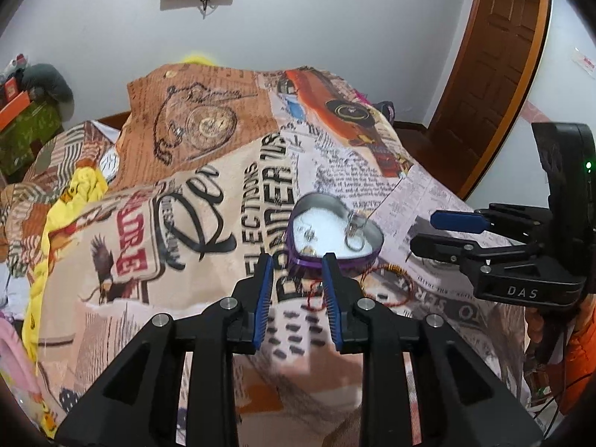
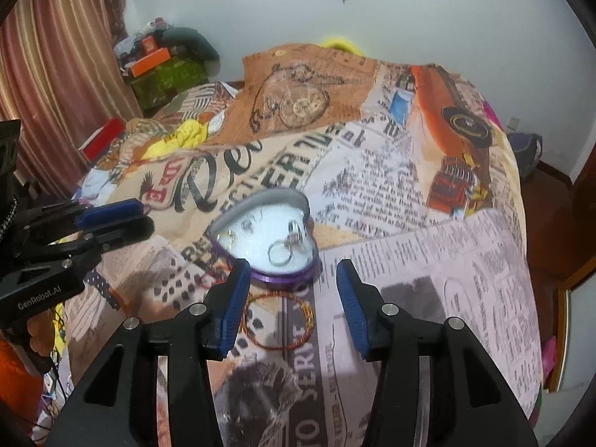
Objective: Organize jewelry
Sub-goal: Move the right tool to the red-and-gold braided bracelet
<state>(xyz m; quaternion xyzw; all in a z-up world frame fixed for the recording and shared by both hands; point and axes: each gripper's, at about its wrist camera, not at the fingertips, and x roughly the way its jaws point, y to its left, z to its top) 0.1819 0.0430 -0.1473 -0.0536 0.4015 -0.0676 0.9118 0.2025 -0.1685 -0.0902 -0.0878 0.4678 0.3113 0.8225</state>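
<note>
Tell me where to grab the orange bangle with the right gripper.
Take the bangle at its near arc, coming from above with one finger inside the loop and one outside. It lies flat on the blanket, so only its thin wire rim offers a grip. The right gripper is open above it.

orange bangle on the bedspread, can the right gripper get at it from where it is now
Probably yes. The orange bangle lies flat on the bedspread just ahead of the open right gripper, in front of the heart-shaped box. Nothing covers it; the left gripper sits off to the side.
</note>
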